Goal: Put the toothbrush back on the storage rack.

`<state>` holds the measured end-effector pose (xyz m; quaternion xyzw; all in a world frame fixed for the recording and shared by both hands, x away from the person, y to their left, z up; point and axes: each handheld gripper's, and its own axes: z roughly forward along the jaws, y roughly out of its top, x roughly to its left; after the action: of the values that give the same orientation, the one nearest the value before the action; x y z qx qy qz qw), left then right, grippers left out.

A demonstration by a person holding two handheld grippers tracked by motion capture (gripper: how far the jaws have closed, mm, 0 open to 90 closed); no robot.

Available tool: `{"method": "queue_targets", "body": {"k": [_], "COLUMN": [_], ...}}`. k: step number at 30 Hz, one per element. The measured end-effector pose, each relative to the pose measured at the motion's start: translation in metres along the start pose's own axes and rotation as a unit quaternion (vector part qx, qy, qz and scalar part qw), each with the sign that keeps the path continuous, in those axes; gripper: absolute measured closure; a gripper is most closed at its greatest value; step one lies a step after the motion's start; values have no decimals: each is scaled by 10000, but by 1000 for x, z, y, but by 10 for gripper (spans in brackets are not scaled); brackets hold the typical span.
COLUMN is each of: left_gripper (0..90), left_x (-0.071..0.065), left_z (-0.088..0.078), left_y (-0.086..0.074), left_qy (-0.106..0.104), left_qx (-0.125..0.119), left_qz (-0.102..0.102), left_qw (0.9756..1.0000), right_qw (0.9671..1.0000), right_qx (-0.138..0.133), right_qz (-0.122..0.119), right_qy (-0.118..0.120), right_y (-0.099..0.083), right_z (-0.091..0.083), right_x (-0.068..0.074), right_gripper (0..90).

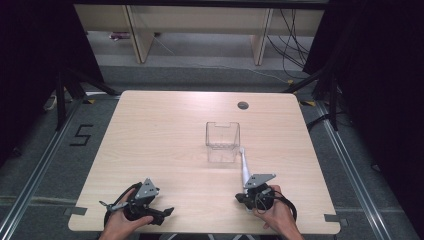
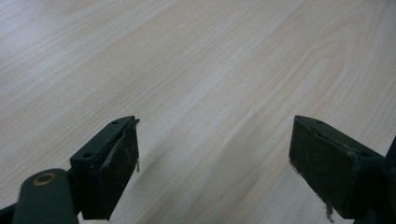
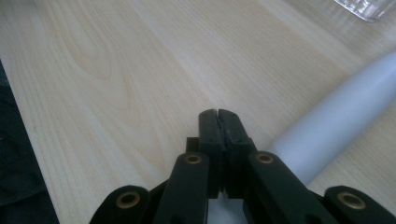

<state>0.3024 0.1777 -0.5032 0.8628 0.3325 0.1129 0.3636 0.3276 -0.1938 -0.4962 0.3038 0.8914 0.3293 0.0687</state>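
text: "5" | on: floor (image 1: 50,150) left of table (image 1: 150,130)

Left gripper (image 2: 215,154) fingers (image 2: 114,168) spread wide — bare pale wooden table (image 2: 210,60) beneath.

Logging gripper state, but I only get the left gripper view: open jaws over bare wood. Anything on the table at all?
Observer: Yes. In the high view a clear plastic box stands a little beyond the middle of the table.
Operator: Anything else?
Observer: A white stick-like tool lies on the wood and runs from near the box's front right corner back toward the person's right hand.
Operator: Is the right gripper holding it?
Observer: No. In the right gripper view the right gripper has its jaws shut on each other, and the tool lies beside them.
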Motion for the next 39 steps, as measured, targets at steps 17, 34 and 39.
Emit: {"method": "queue_targets", "body": {"k": [17, 34, 39], "left_gripper": [152, 152, 153], "left_x": [0, 1, 0], "left_z": [1, 1, 1], "left_y": [0, 0, 0], "left_qy": [-2, 41, 45], "left_qx": [7, 41, 31], "left_qz": [-11, 10, -4], "left_qw": [10000, 10000, 10000], "right_qw": [9996, 9966, 9956], "right_qx": [-28, -26, -107], "right_qz": [234, 627, 640], "right_qy": [-161, -538, -678], "right_y": [-19, -39, -42], "right_z": [-22, -46, -51], "right_x": [-12, -35, -42], "right_gripper": [887, 887, 887]}}
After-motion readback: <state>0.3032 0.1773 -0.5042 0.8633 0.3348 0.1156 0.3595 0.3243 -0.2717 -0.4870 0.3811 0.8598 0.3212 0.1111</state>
